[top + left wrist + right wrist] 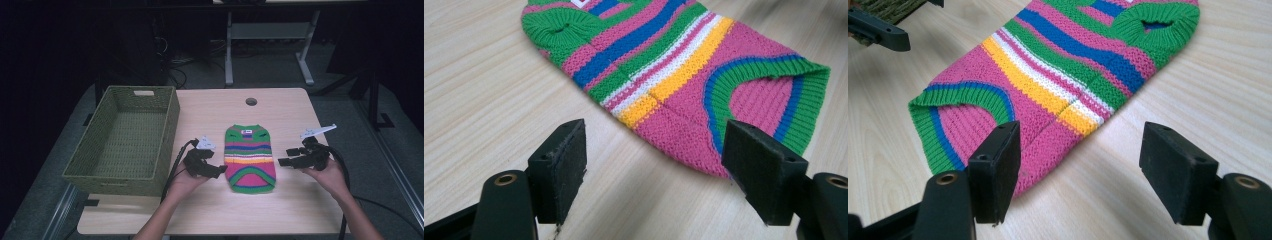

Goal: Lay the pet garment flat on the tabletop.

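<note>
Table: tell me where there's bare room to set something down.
The table is bare behind the striped sweater, around the cable hole, and along its near edge. The green basket takes up the left side. Mid-table, the left gripper and right gripper flank the sweater.

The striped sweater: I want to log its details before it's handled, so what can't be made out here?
- White label at the neck of the striped sweater: too small to read in the high view; cut off by the top edge in the left gripper view.
- Its underside: hidden against the table.
- Inside of the woven basket: the near wall hides part of the floor in the high view.
</note>
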The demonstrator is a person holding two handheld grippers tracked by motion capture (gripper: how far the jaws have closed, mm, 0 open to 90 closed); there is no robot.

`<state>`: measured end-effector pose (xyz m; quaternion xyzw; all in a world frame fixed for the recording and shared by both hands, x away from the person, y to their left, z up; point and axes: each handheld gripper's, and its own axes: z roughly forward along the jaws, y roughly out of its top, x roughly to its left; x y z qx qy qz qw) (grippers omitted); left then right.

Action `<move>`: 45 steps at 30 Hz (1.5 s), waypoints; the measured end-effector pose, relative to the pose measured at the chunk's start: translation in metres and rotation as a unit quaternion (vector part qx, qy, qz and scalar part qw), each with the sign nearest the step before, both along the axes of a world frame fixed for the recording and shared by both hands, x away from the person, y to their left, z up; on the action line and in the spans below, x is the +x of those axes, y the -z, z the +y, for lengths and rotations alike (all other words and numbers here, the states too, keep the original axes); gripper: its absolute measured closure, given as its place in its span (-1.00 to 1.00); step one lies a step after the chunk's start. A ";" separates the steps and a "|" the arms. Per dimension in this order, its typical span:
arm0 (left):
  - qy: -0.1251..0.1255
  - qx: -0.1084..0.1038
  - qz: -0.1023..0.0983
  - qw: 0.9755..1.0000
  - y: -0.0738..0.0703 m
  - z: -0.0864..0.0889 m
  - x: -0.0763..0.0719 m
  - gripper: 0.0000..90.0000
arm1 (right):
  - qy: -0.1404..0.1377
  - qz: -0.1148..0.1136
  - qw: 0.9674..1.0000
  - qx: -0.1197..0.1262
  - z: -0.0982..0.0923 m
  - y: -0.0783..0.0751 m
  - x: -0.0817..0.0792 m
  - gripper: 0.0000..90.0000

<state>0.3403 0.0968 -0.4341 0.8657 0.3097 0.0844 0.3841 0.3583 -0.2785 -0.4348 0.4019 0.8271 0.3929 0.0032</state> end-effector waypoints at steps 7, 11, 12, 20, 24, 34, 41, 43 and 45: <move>0.001 -0.001 0.001 1.000 0.002 0.004 -0.006 -0.43 | 0.003 -0.004 1.000 0.002 -0.009 0.000 -0.008 -0.30; -0.003 0.004 -0.002 1.000 0.003 0.006 -0.011 -0.48 | 0.008 -0.003 1.000 0.001 -0.014 0.004 -0.013 -0.34; -0.003 0.001 -0.002 1.000 0.002 0.007 -0.011 -0.48 | 0.007 -0.002 1.000 0.000 -0.015 0.005 -0.014 -0.37; -0.002 -0.009 -0.005 1.000 0.001 0.008 -0.020 -0.50 | 0.015 -0.003 1.000 0.003 -0.021 0.010 -0.024 -0.37; 0.003 -0.006 -0.004 1.000 0.003 0.009 -0.025 -0.50 | 0.013 0.001 1.000 0.008 -0.023 0.010 -0.028 -0.37; 0.002 -0.014 0.005 1.000 0.011 0.019 -0.038 -0.49 | 0.017 -0.007 1.000 0.009 -0.026 0.015 -0.044 -0.37; -0.004 -0.017 0.007 1.000 0.014 0.029 -0.047 -0.50 | 0.024 -0.007 1.000 0.013 -0.030 0.023 -0.059 -0.38; -0.005 -0.016 0.005 1.000 0.013 0.031 -0.050 -0.50 | 0.024 -0.009 1.000 0.009 -0.031 0.026 -0.062 -0.38; -0.005 -0.020 0.005 1.000 0.013 0.032 -0.053 -0.49 | 0.025 -0.010 1.000 0.008 -0.032 0.029 -0.066 -0.38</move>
